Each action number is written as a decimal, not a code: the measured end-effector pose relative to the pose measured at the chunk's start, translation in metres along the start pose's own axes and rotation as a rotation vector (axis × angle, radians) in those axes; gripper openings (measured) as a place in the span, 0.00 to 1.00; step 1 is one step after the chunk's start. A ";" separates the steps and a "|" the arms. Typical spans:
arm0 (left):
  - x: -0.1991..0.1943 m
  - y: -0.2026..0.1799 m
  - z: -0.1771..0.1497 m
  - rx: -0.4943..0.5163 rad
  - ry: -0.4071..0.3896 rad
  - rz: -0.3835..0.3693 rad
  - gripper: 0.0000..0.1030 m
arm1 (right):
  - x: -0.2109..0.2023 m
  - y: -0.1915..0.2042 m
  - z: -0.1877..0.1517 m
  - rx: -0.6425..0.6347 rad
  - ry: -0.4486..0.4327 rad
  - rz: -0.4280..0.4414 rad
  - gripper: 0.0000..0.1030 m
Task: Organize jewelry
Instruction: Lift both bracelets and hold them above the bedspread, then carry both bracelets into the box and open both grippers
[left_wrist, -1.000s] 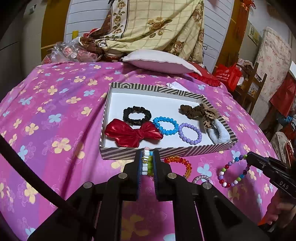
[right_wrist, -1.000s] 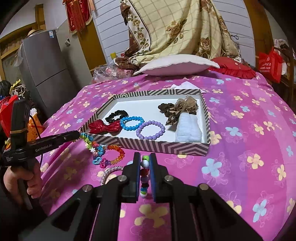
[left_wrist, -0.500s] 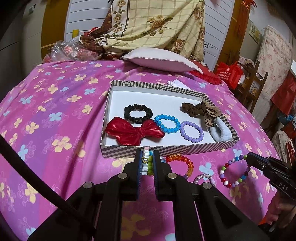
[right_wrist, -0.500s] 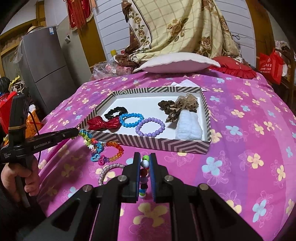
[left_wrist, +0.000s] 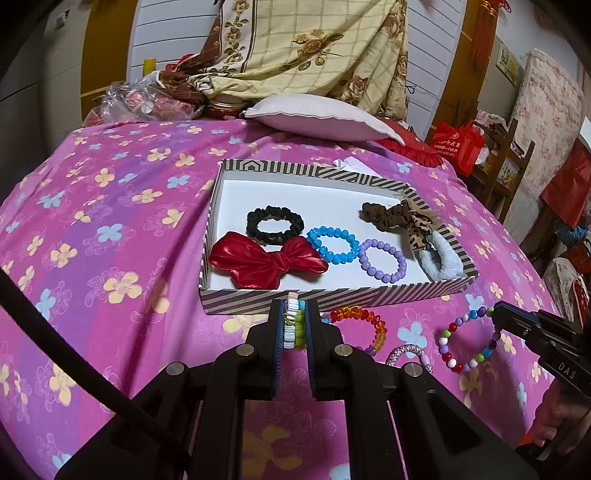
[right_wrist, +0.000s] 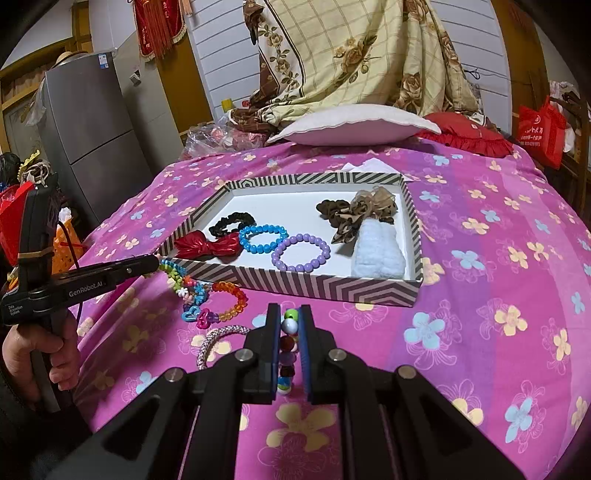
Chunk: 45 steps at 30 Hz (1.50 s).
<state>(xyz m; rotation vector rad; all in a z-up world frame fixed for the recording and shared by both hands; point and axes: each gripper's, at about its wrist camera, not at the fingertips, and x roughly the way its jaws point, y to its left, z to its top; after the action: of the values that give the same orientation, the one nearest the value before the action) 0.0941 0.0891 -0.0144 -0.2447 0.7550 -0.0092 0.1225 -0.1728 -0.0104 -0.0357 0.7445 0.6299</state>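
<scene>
Nearest the lens, the left hand-held gripper (left_wrist: 294, 325) was clenched on a pastel bracelet (left_wrist: 293, 326), while the right hand-held gripper (right_wrist: 289, 347) was clamped on a multicoloured bead bracelet (right_wrist: 289, 345). Both hung just short of the striped box (left_wrist: 332, 295) on the pink flowered bedspread (left_wrist: 110, 221). On the spread between the two grippers lay an orange bead bracelet (left_wrist: 364, 321) and a silver braided band (left_wrist: 406, 352). In the box at 12 o'clock, a red bow (left_wrist: 266, 264) sat at 9 o'clock, a blue bracelet (left_wrist: 333, 244) and a purple bracelet (left_wrist: 382, 260) at centre, and a pale fluffy hair tie (left_wrist: 441, 258) at 3 o'clock. The step in hand appeared to be carrying both bracelets in; lifting clear of the near wall and releasing over the bare white floor at the far side would likely keep pieces from overlapping.
</scene>
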 end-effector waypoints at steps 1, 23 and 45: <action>0.000 -0.001 0.000 -0.001 0.000 -0.001 0.00 | 0.000 0.000 0.000 -0.001 -0.001 0.000 0.09; 0.000 -0.001 0.000 0.000 0.000 -0.001 0.00 | -0.001 0.001 0.001 -0.005 -0.001 0.000 0.09; -0.004 -0.002 0.001 0.000 -0.023 -0.007 0.00 | -0.012 0.003 0.014 -0.007 -0.051 0.011 0.09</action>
<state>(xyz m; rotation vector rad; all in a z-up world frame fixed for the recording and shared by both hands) 0.0919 0.0876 -0.0106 -0.2468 0.7309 -0.0129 0.1225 -0.1729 0.0078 -0.0220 0.6934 0.6421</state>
